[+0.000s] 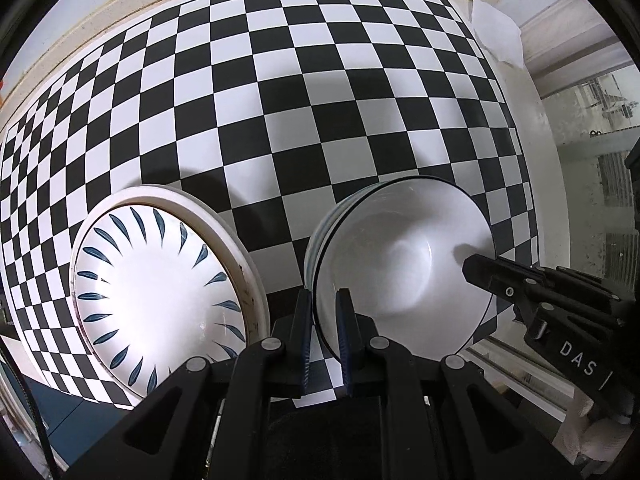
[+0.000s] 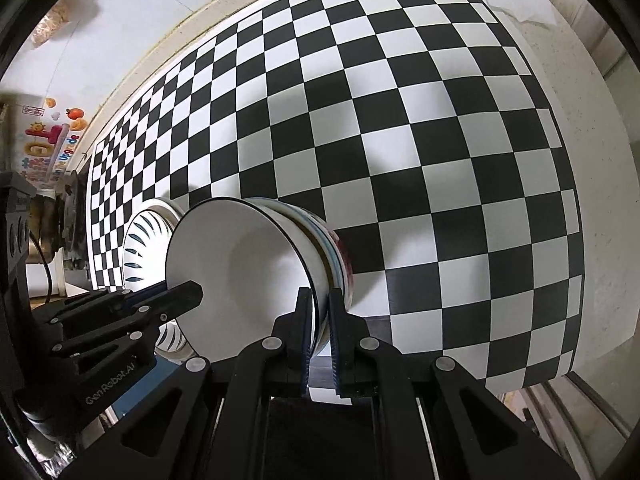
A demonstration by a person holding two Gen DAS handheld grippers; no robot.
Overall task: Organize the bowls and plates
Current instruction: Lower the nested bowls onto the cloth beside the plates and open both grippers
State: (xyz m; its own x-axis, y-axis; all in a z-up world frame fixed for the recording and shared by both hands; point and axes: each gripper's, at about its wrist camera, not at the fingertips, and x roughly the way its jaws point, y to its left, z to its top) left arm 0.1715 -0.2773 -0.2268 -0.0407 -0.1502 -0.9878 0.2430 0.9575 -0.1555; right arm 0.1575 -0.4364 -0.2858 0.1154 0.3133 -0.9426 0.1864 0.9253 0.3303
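Your left gripper (image 1: 325,320) pinches near rim of top bowl (image 1: 404,256); right gripper (image 2: 320,320) pinches opposite rim. Bowl stack (image 2: 336,256) between both; plate (image 1: 160,280) just left.

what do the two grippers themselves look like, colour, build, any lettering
Both are matte black linkage frames with silver pivot pins and dark blue ribbed finger pads. The left gripper carries "GenRobot.AI" in pale lettering, seen from the right wrist; the right gripper shows "DAS". No sleeves visible.

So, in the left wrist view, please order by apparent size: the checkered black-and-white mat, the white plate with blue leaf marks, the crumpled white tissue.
1. Checkered black-and-white mat, clearly largest.
2. White plate with blue leaf marks, though nearness enlarges it.
3. Crumpled white tissue, though distance shrinks it.
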